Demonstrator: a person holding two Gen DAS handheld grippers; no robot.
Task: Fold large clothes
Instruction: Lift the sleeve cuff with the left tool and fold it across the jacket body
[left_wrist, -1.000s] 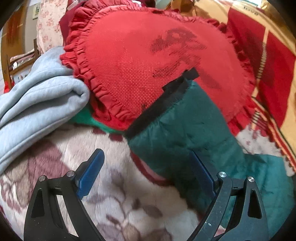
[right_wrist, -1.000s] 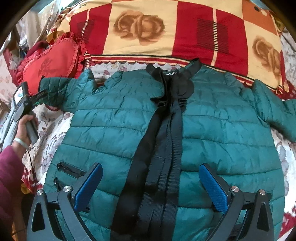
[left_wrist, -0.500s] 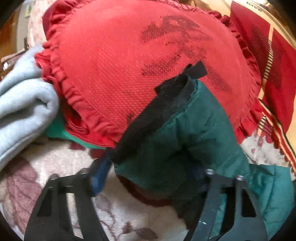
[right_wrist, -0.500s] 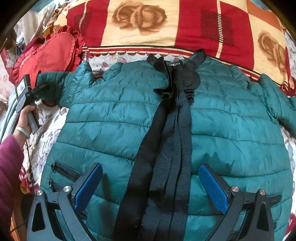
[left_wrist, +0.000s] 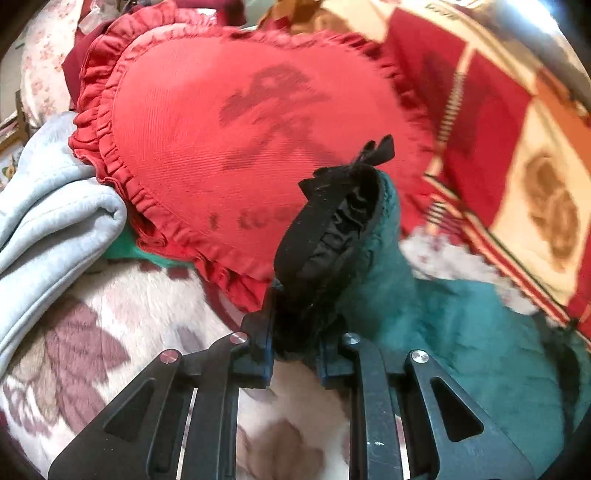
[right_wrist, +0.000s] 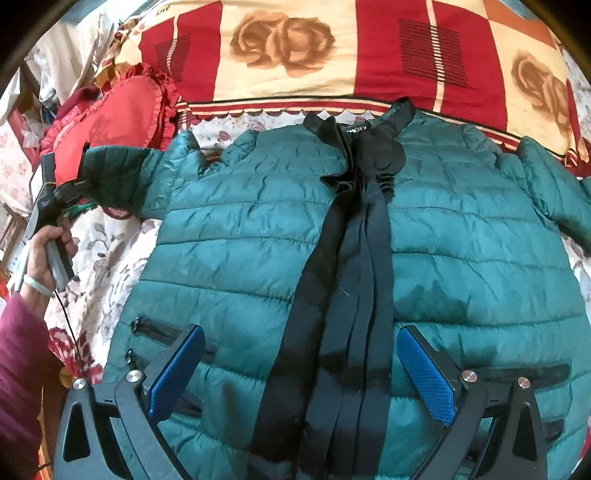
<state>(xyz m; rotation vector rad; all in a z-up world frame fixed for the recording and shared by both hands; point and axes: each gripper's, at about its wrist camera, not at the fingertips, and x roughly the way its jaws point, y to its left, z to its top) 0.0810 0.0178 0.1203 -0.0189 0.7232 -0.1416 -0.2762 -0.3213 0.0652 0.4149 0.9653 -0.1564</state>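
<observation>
Floral bed blanket (left_wrist: 122, 325): your left tongs (left_wrist: 295, 354), wide apart a second ago, are closing on the quilted green jacket's (right_wrist: 258, 236) black-cuffed sleeve (left_wrist: 332, 236) (lifted, fold beginning); right tongs (right_wrist: 301, 373) gape above its hem.

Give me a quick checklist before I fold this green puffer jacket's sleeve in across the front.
1. Left gripper on the sleeve's black cuff: ok, jaws closing with the cuff between them.
2. Green quilted puffer jacket flat, front up: ok.
3. Right gripper free: ok, open above the hem.
4. Red heart-shaped frilled cushion clear of the sleeve: not ok, right behind the cuff.
5. Other sleeve laid straight: cannot tell.
</observation>
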